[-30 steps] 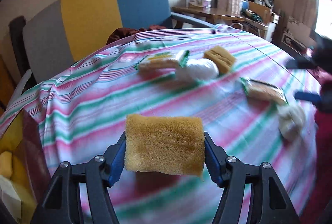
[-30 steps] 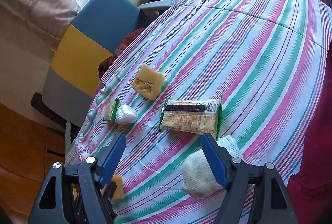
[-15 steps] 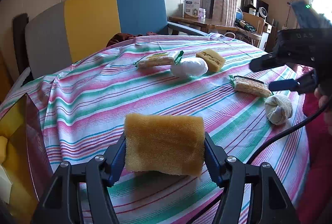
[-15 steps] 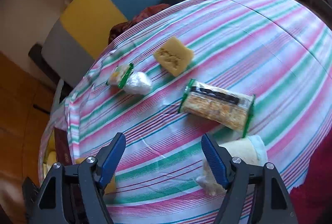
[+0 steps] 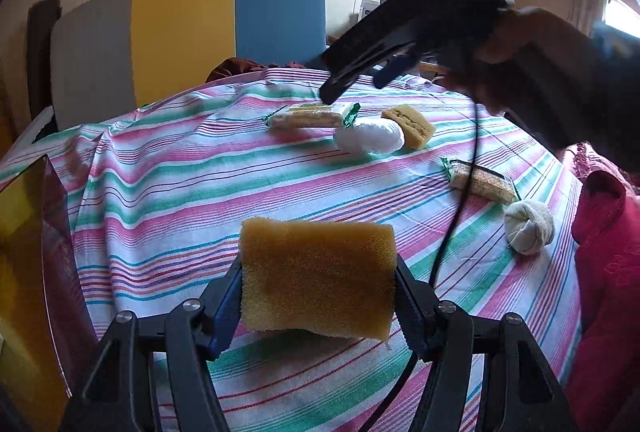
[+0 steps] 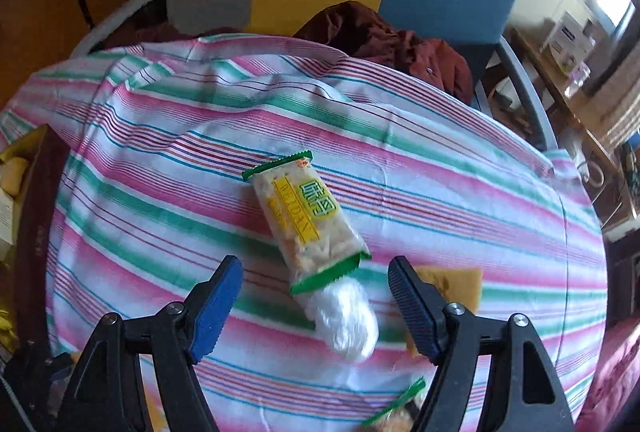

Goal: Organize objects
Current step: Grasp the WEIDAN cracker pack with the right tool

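My left gripper (image 5: 318,296) is shut on a yellow-brown sponge (image 5: 318,280), held just above the striped tablecloth (image 5: 180,191). My right gripper (image 6: 314,266) is open and hangs over a cracker pack with a yellow label (image 6: 306,216) and a white ball (image 6: 346,316); nothing is between its pads. In the left wrist view the right gripper (image 5: 352,91) hovers above that pack (image 5: 310,115). A second sponge (image 5: 410,123) lies beside the white ball (image 5: 370,137). Another cracker pack (image 5: 480,181) and a rolled cream sock (image 5: 528,226) lie at the right.
A grey, yellow and blue chair (image 5: 180,31) stands behind the table with a dark red garment (image 6: 380,35) on its seat. A yellow-lined box (image 5: 24,272) sits off the table's left edge. A black cable (image 5: 460,199) hangs across the table. A red cushion (image 5: 608,292) is at the right.
My right gripper has swung from the right side, over the sock, to the far cracker pack and white ball, rolling as it went. The left gripper still holds the sponge, shifted slightly.
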`<state>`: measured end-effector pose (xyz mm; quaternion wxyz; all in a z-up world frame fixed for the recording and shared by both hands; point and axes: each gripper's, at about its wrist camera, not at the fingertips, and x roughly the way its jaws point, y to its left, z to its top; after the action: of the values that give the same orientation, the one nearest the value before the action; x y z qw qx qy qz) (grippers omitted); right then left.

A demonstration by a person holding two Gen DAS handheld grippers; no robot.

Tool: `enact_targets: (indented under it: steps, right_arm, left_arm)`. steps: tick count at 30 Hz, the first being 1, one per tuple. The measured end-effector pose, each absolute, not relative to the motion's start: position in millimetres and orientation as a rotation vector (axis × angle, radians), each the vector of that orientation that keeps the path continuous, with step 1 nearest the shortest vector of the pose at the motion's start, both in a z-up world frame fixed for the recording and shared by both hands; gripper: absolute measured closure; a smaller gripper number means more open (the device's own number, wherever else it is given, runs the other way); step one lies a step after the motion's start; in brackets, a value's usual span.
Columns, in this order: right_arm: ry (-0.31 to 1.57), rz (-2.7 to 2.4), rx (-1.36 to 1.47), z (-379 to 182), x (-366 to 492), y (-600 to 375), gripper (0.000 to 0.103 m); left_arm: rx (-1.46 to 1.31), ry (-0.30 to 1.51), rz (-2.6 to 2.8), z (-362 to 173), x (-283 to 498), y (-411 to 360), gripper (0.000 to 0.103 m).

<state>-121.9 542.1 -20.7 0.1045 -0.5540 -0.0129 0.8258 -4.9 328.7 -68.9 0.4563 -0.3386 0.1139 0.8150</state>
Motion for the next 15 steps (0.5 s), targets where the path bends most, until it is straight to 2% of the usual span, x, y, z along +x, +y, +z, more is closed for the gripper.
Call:
enact_targets:
  steps: [4,8,9,10,15]
  right_arm:
    - [-0.256,2.347,-1.710,-43.8,-156.5,537.1,0.026]
    - [-0.324,2.306,-1.765,-61.2,-174.0,536.5,0.028]
    - [-0.328,2.301,-1.771,-64.2,-174.9,536.3,0.033]
    - [-0.314,2.308,-1.779,-65.0,-175.6,535.4,0.051]
    - [-0.202,2.422,-1.736,-50.1,-153.2,525.2,0.053]
  left_arm:
    - [-0.845,0.266,2.002,-69.8,-7.2,328.2,0.036]
    - [-0.857,0.242,1.994,-70.6,-10.4,326.6,0.036]
    - [-0.858,0.240,1.992,-70.9,-10.6,326.5,0.036]
    - [-0.858,0.240,1.992,-71.1,-10.6,326.6,0.036]
    - [-0.856,0.239,1.992,-70.5,-8.9,325.4,0.035]
